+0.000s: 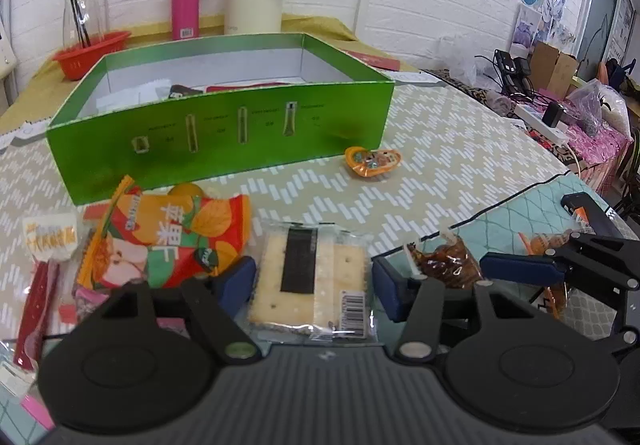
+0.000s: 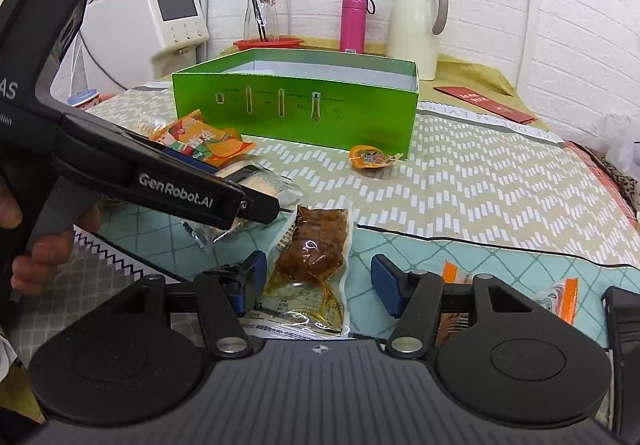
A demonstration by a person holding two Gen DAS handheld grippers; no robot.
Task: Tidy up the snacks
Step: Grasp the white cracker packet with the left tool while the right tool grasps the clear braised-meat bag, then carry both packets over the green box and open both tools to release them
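From the left wrist camera, the green box (image 1: 224, 125) stands open on the counter (image 1: 460, 149), and only scraps of the wrappers inside show over its near wall. On this side of the box, the cracker packet (image 1: 310, 277) lies flat: pale squares under clear wrap with a dark strip and a barcode. The left gripper (image 1: 314, 283) has its jaws about half open, one on each side of the packet, the left jaw close against the wrap; whether either presses it is hard to tell. Left of the crackers, between them and the box, sits an orange fruit-snack bag (image 1: 172, 241). A small orange jelly cup (image 1: 372, 161) rests just by the box's near right corner.

From the right wrist camera, the left gripper's body hides most of the crackers. Nearer than the box, a clear pouch of brown braised food (image 2: 316, 253) lies between the wide-open jaws of the right gripper (image 2: 318, 285), which hold nothing. A hand (image 2: 44, 245) at the frame's left edge is cut off.
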